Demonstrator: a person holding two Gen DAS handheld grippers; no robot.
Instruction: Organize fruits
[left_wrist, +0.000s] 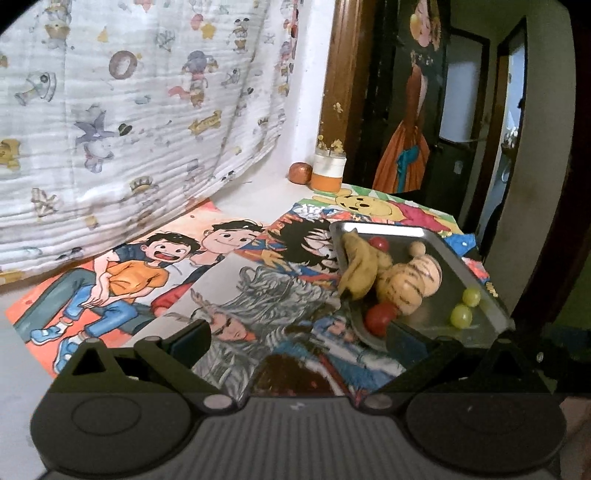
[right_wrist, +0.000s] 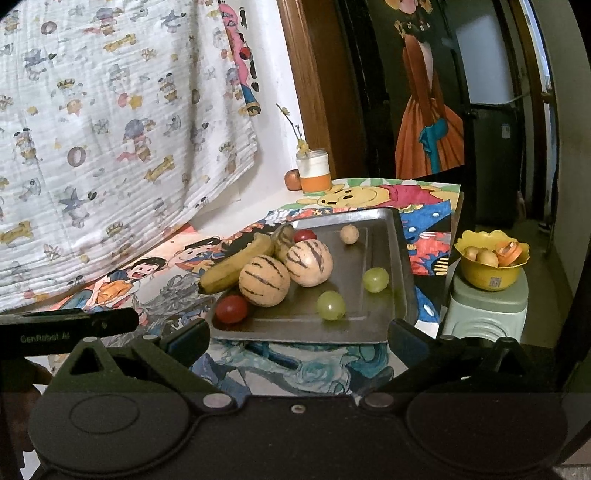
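right gripper (right_wrist: 297, 338): spread wide, empty | left gripper (left_wrist: 297, 338): spread wide, empty | tray (right_wrist: 400, 258) at right's 12 o'clock, nearer it; left's 2 o'clock | banana (right_wrist: 236, 267) axis 8-to-2 o'clock

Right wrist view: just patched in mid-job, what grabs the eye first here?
The metal tray on the cartoon posters, holding two striped melons at its centre with a banana leaning off the left rim. Two green grapes lie loose to the right. Off the table's right edge sits a yellow bowl of fruit.
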